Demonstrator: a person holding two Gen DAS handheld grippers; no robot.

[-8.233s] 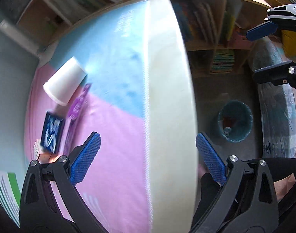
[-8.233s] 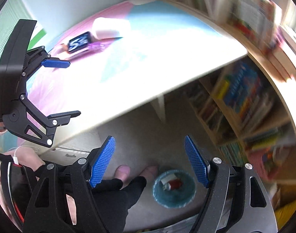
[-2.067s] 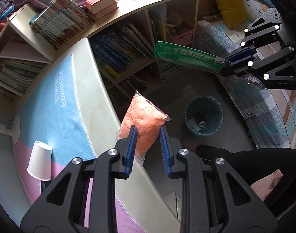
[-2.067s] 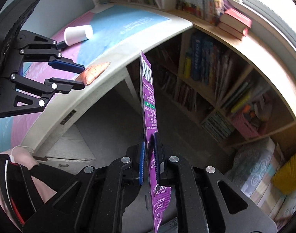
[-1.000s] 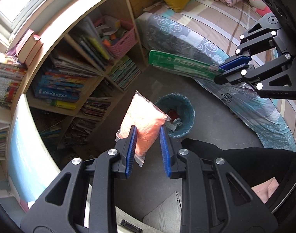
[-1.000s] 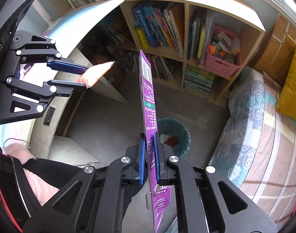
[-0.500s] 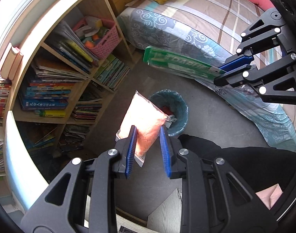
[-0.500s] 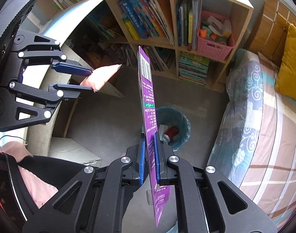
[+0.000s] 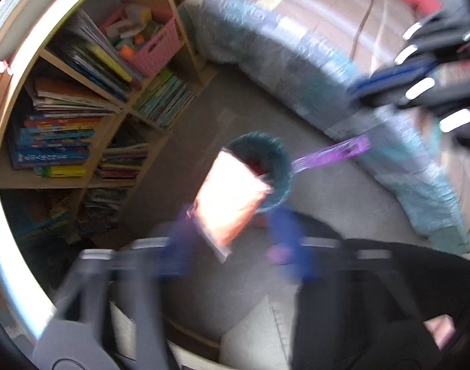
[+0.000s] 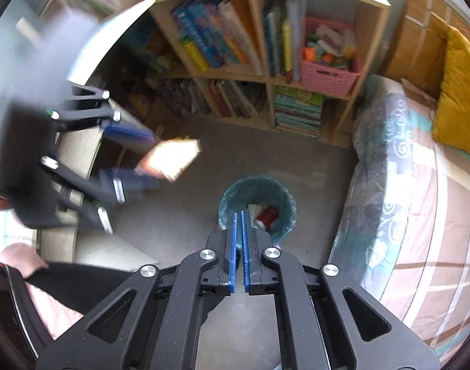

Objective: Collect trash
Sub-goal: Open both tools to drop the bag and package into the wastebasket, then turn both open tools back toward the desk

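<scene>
over grey floor [image 9: 179,166], left gripper [image 9: 235,243] opening around orange bag [image 9: 231,203].

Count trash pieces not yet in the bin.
2. Orange bag between the jaws of the left gripper, which are opening; purple box loose by the bin. More may be hidden.

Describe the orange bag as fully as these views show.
The orange bag is a clear plastic pouch filled with something orange-pink, glaring in the light and blurred. It hangs tilted in the air between the opening jaws of the left gripper, above the floor, overlapping the bin rim. Whether the pads touch it is unclear.
</scene>
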